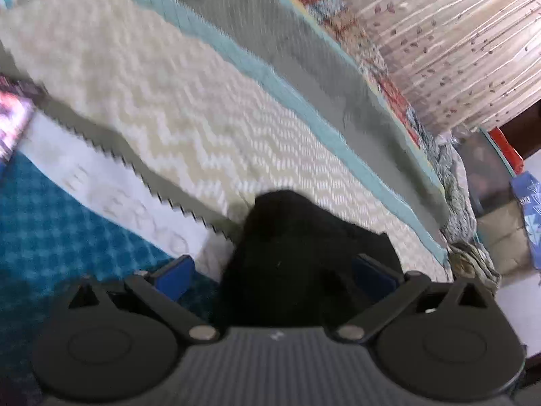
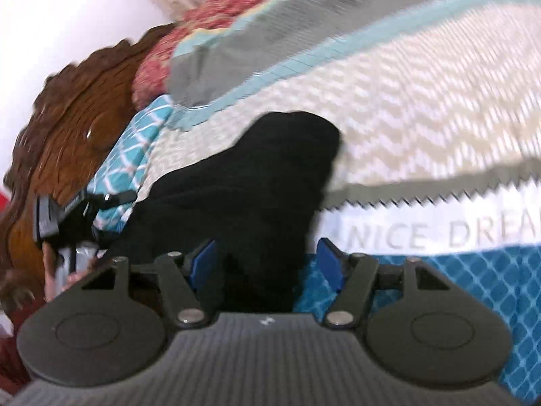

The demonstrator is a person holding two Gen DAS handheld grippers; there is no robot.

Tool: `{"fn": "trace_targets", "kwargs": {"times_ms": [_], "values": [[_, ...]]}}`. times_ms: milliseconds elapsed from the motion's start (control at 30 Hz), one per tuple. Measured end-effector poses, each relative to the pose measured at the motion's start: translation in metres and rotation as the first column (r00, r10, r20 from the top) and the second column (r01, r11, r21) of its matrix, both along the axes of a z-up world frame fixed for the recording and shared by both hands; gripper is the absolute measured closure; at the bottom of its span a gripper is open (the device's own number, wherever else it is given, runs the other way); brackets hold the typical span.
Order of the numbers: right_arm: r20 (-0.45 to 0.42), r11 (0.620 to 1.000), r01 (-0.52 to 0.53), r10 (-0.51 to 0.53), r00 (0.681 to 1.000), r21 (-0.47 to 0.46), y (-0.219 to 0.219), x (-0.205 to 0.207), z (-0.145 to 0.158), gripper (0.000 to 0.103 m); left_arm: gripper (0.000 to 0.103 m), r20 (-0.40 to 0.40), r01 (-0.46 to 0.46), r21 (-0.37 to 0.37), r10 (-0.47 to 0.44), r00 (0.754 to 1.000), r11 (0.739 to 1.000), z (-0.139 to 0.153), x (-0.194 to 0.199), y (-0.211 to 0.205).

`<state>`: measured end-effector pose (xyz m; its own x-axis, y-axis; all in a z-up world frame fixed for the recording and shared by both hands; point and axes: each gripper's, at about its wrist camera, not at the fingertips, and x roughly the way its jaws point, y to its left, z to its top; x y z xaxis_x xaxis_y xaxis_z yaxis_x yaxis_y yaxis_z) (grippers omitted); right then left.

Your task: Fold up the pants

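Observation:
The black pants [image 1: 290, 257] bunch up in front of my left gripper [image 1: 274, 270], over the cream zigzag bedspread [image 1: 162, 101]. The left jaws stand wide apart with the black cloth lying between the blue pads [image 1: 175, 270]. In the right wrist view the same black pants [image 2: 243, 186] lie draped between the blue pads [image 2: 203, 260] of my right gripper [image 2: 267, 260], whose jaws also stand apart. Neither gripper pinches the cloth. Both views are blurred by motion.
The bed carries a grey and teal blanket [image 1: 270, 44], a teal diamond-pattern sheet [image 1: 67, 230] and white cloth printed "NICE DREAM" [image 2: 422, 233]. A carved brown headboard [image 2: 67, 118] stands at the left. A patterned curtain [image 1: 456, 34] and boxes [image 1: 500, 237] lie beyond the bed.

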<state>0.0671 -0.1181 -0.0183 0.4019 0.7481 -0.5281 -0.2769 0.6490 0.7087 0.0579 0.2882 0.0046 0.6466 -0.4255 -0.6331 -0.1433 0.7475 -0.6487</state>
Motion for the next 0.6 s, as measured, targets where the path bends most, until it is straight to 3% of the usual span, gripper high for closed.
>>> {"fn": "trace_targets", "kwargs": {"times_ms": [200, 267, 300, 333, 400, 467, 533, 600], "values": [[-0.086, 0.998, -0.058, 0.061, 0.994, 0.040, 0.019, 0.014, -0.018, 0.035, 0.001, -0.004, 0.148, 0.032, -0.148, 0.989, 0.988, -0.020, -0.010, -0.033], [-0.115, 0.996, -0.078, 0.082, 0.990, 0.038, 0.035, 0.021, -0.023, 0.036, 0.013, 0.000, 0.150, 0.128, -0.151, 0.989, 0.980, -0.019, -0.022, -0.052], [-0.101, 0.996, -0.086, 0.086, 0.991, 0.010, 0.039, 0.018, -0.016, 0.043, 0.017, 0.008, 0.132, 0.169, -0.135, 0.991, 0.977, -0.018, -0.027, -0.058], [-0.074, 0.995, -0.097, 0.095, 0.993, -0.027, 0.045, 0.017, -0.009, 0.058, 0.024, 0.011, 0.107, 0.186, -0.111, 0.994, 0.977, -0.016, -0.030, -0.061], [-0.012, 0.993, -0.111, 0.110, 0.994, -0.050, 0.049, 0.019, 0.008, 0.067, 0.038, 0.019, 0.051, 0.142, -0.054, 0.998, 0.989, -0.009, -0.035, -0.062], [0.123, 0.989, -0.110, 0.122, 0.985, -0.101, 0.047, 0.013, 0.038, 0.069, 0.045, 0.058, 0.037, 0.109, -0.043, 0.997, 0.993, 0.006, -0.036, -0.076], [0.293, 0.984, -0.074, 0.119, 0.949, -0.160, 0.038, 0.001, 0.071, 0.069, 0.046, 0.134, 0.069, 0.130, -0.086, 0.987, 0.989, 0.030, -0.033, -0.107], [0.392, 0.988, -0.021, 0.081, 0.916, -0.156, 0.016, -0.006, 0.093, 0.069, 0.046, 0.207, 0.107, 0.147, -0.136, 0.969, 0.983, 0.048, -0.025, -0.137]]}}
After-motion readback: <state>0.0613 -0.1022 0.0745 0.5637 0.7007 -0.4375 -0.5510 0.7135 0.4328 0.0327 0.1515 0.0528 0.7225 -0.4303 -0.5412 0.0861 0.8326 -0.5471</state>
